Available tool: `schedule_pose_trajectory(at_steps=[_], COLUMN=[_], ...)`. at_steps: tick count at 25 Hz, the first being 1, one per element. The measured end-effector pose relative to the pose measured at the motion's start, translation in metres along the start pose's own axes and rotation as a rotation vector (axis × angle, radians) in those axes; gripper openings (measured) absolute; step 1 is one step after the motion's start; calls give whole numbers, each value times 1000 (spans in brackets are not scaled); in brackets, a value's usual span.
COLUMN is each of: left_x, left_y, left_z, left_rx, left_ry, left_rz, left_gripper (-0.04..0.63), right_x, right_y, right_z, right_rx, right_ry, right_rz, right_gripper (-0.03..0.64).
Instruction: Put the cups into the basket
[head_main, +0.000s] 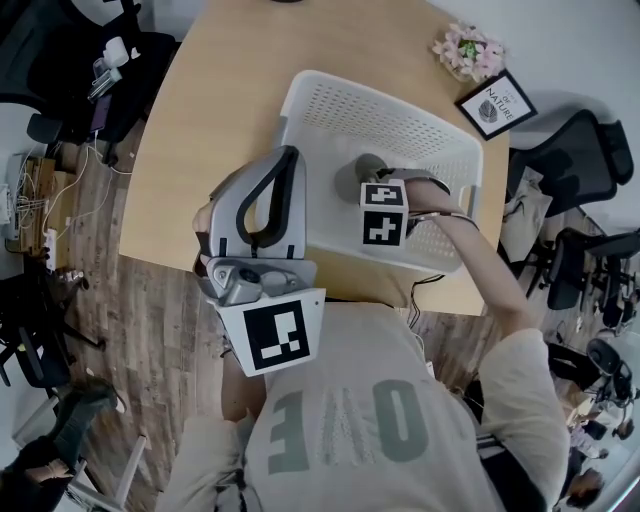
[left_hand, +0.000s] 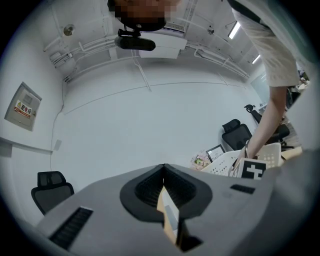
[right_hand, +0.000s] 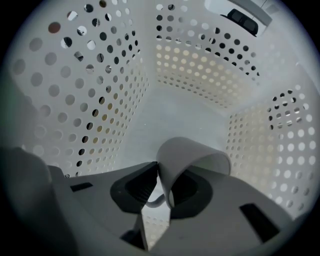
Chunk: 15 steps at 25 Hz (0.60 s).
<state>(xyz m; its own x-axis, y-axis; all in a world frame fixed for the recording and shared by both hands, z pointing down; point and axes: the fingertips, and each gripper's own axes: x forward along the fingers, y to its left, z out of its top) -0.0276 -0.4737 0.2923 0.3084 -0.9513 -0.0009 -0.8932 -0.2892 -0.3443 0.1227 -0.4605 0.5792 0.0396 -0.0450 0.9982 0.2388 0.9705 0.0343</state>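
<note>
While it is inside basket (right_hand: 100, 100) | cup (right_hand: 197, 156): mouth upward, axis near-upright

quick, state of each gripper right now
left gripper: jaws closed, empty
right gripper: jaws open inside the basket, rim of the cup between them, not pinched

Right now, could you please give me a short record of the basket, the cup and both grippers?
Basket: white, perforated, on the wooden table.
Cup: grey, inside the basket.
Right gripper: pointing down into the basket, jaws apart, cup wall between them.
Left gripper: held level, jaws together, nothing between them.
</note>
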Motion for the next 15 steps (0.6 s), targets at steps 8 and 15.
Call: schedule_pose_trajectory(at_steps=[8,15], left_x=[1,2], left_y=[-5,-8], left_z=[5,10], left_rx=[-18,1], left_ry=[-12,-15], left_rz=[-7,-16], left_gripper=[9,10], right_x=[-15,-66], right_y=[-8,-13], right_z=[-5,-5], right_rx=[23,142], right_ry=[-8,-155], right_rz=[-35,-60], right_gripper=[100,99])
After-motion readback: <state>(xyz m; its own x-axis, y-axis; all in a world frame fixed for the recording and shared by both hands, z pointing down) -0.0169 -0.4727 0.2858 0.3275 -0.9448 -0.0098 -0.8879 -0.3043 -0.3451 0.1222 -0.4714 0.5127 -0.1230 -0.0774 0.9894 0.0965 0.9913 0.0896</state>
